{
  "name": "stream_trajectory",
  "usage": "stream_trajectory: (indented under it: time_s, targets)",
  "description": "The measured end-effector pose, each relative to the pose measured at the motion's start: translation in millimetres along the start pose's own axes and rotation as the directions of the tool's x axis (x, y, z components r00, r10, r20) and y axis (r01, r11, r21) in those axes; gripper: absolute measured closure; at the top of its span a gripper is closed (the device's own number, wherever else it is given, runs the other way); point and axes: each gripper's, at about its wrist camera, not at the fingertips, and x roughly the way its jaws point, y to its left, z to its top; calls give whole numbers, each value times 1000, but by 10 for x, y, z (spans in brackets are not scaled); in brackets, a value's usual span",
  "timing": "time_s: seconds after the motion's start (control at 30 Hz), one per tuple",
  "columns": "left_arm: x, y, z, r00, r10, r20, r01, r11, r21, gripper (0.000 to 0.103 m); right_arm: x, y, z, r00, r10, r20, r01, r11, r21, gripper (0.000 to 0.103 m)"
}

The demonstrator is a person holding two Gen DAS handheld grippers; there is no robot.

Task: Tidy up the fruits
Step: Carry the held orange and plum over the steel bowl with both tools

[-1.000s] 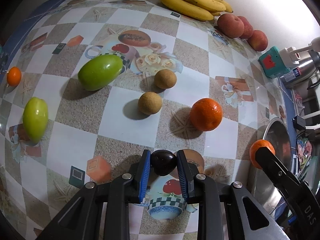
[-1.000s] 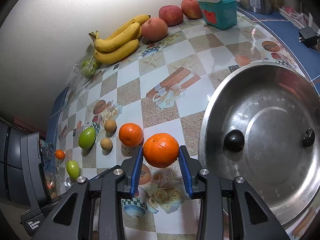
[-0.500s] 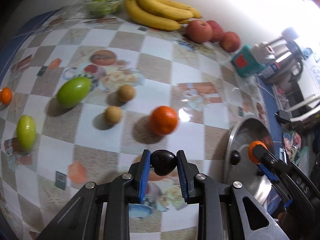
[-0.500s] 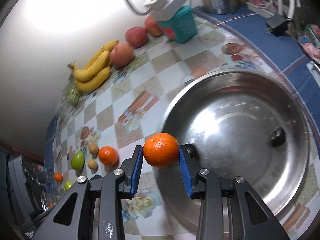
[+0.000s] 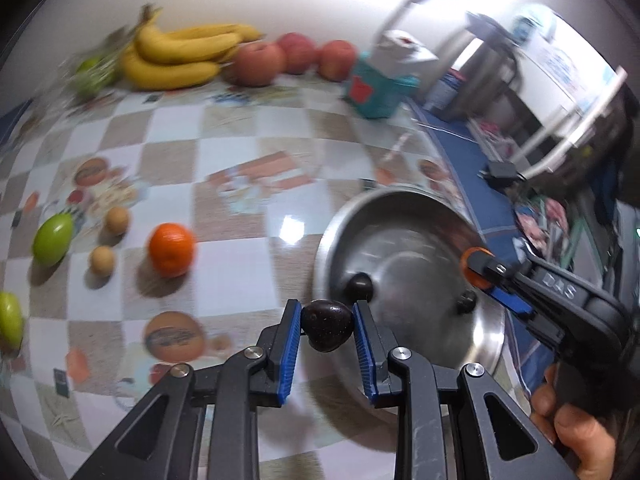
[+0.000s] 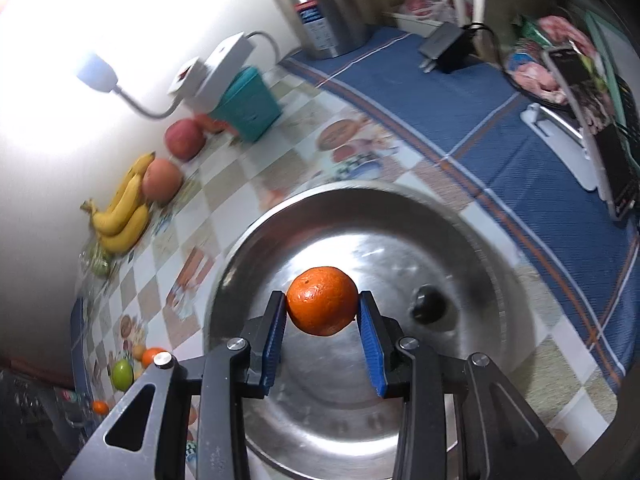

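Note:
My left gripper (image 5: 326,326) is shut on a dark avocado-like fruit (image 5: 327,330) and holds it in the air at the near left rim of a steel bowl (image 5: 340,216). My right gripper (image 6: 322,310) is shut on an orange (image 6: 322,306) and holds it above the middle of the same bowl (image 6: 500,344); it shows from the side in the left wrist view (image 5: 486,276). Two small dark fruits (image 5: 359,285) lie in the bowl. A second orange (image 5: 171,249), two small brown fruits (image 5: 102,261) and green mangoes (image 5: 53,234) lie on the checkered cloth.
Bananas (image 5: 180,54) and red apples (image 5: 260,63) line the back wall beside a teal box (image 5: 376,88) with a white lamp. A metal kettle (image 6: 324,4), a charger (image 6: 446,50) and a food basket (image 6: 556,64) stand on the blue cloth to the right.
Both grippers have swung right toward the steel bowl with their fruits. The right gripper's orange has gone from the bowl's near rim to above its middle. The left gripper has reached the rim.

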Motion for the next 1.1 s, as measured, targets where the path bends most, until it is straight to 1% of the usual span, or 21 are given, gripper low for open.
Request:
stream_trajectory:
  time_s: [0.2,0.37,0.53,0.67,0.8,1.1]
  targets:
    - [84,-338,-63,999,-35,1,35,995,94,75,-62,-122,59,1000,-6,25,5,1000,15,65]
    - [186,-454,-113,999,-35,-11,36,990,135,75,-15,-139,62,1000,-7,13,7,1000,12,65]
    - [312,-452,-138,999,-30,-43,35,991,132,75,105,-120,29,1000,-6,-28,7,1000,3,65]
    - [378,-427,-156,998,-13,-57,21,992,127,75,197,-96,1,998,-9,-60,9,1000,-7,65]
    - [422,-407,-167,997,-13,-72,22,993,120,75,278,-97,-27,996,-18,-87,17,1000,-10,65]
    - [496,-439,-198,995,2,-96,11,991,136,74,387,-89,-62,991,-42,-124,40,999,-20,64]
